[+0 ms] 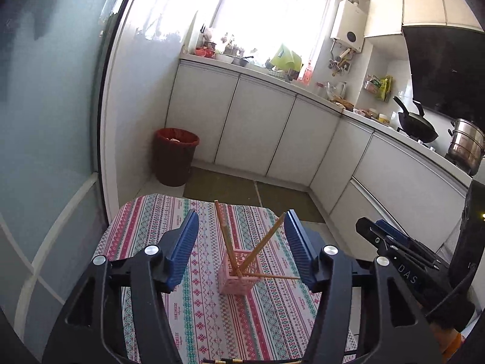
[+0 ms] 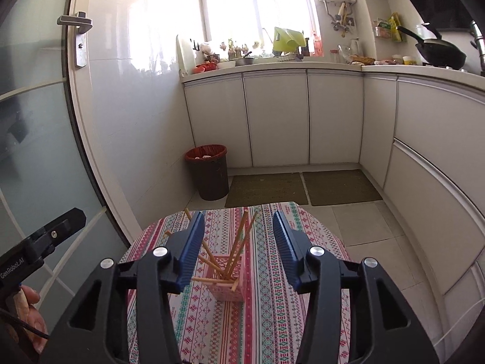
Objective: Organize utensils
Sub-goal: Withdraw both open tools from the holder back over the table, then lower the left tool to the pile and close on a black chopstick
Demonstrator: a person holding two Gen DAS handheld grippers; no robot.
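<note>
I'm over a small table (image 1: 145, 227) in a striped, patterned cloth with tiny print I can't read, in a white kitchen with cabinets (image 2: 275, 118), a window (image 1: 269, 15), a red-lined bin (image 2: 207, 171), two floor mats (image 2: 266, 189) and a wok (image 1: 416, 126). The pink holder (image 1: 239, 276) stands mid-table with wooden chopsticks (image 1: 225, 239) splayed in it. My left gripper (image 1: 241, 242) and right gripper (image 2: 238, 247) both gape part-open, empty; casings read "DAS" and "GenRobot.AI"
</note>
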